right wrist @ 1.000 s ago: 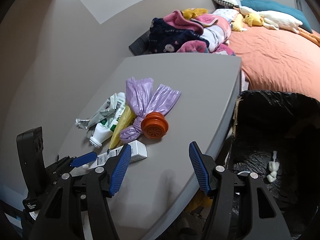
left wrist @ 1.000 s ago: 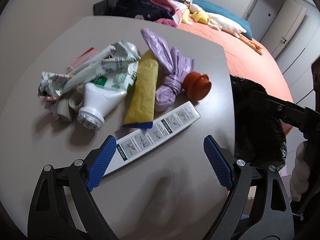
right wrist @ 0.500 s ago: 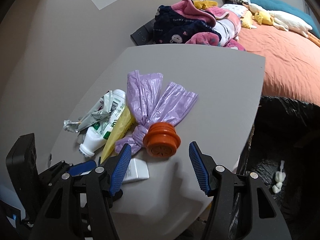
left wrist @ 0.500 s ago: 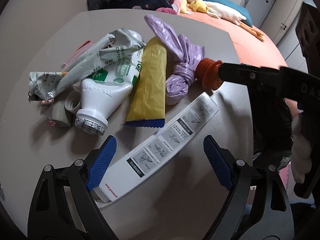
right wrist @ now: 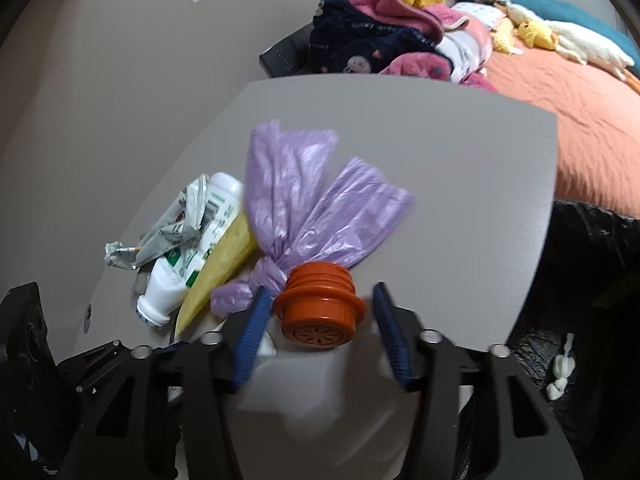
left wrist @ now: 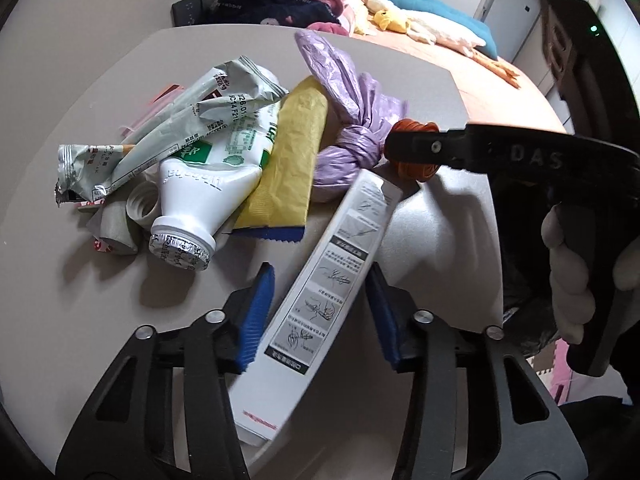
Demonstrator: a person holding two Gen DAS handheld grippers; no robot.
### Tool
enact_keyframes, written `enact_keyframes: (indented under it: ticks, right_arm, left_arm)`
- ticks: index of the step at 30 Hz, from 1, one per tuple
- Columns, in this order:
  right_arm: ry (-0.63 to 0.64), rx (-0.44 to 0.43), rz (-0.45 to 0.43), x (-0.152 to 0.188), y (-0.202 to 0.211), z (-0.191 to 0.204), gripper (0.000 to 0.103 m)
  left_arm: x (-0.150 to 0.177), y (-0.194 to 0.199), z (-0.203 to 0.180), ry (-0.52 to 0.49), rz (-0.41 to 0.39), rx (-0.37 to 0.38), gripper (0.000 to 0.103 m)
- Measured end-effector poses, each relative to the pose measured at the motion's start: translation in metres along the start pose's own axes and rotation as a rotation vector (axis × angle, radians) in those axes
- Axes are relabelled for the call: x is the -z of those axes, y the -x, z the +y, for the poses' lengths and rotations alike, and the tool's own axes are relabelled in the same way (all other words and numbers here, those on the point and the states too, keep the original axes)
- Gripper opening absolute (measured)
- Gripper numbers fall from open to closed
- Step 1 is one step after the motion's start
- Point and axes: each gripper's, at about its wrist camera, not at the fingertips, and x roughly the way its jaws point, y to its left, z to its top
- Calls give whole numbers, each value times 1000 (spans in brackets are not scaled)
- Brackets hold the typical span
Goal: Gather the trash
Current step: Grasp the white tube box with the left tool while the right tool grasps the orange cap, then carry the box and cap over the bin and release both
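On the grey desk point(left wrist: 80, 320), the left hand-held gripper point(left wrist: 320, 316) has just been closing around a long white carton point(left wrist: 320, 292), apparently touching it. The right hand-held gripper point(right wrist: 318, 336), also closing, brackets an orange ribbed cap point(right wrist: 320, 304) without clear contact.

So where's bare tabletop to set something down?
Free: the far table beyond the purple bag, toward the clothes pile, and the right strip beside the bin. Crowded: the near-left, with bottle, wrappers, yellow packet and box.
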Motion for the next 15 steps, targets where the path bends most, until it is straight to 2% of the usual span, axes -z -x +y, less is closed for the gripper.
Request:
enact_keyframes:
  ticks: [4,15]
  right_arm:
    - [-1,-17,7,1,1,-2,47]
    - [-40,-50,-28,5,29,-9,47]
  left_arm:
    - [0,1,-3,7,3,43,33]
    - [-4,13,-12,32,-32,98,33]
